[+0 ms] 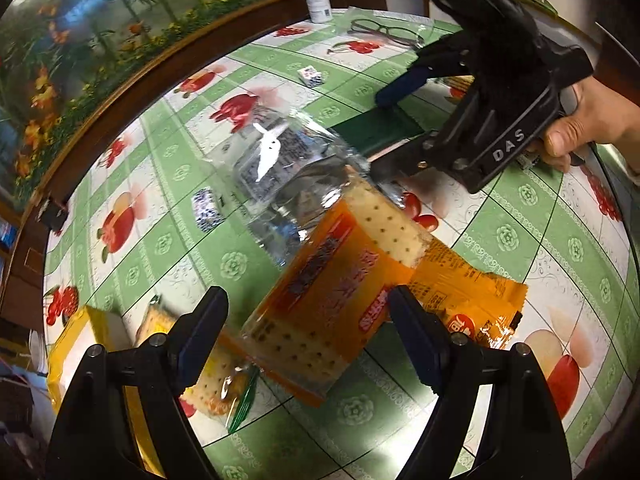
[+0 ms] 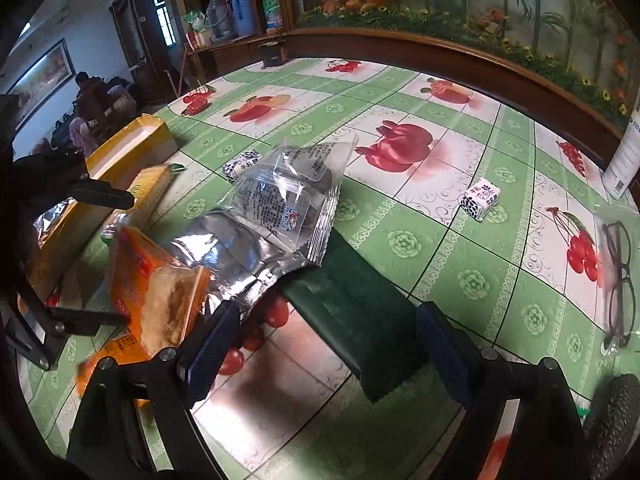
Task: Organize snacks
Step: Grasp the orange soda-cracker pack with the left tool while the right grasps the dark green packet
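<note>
left tool [image 1: 308, 320]: spread around orange cracker pack [image 1: 320, 304], pads apart from it | right tool [image 2: 320, 356]: spread, nothing pinched, above green packet [image 2: 356, 312] | tabletop [image 2: 460, 248]: silver packet [image 2: 280, 204] mid-tabletop

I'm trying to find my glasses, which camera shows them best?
The right wrist view: the black-framed glasses lie large near its right edge, inside a clear bag. The left wrist view shows them smaller, far across the table, partly behind the right gripper.
</note>
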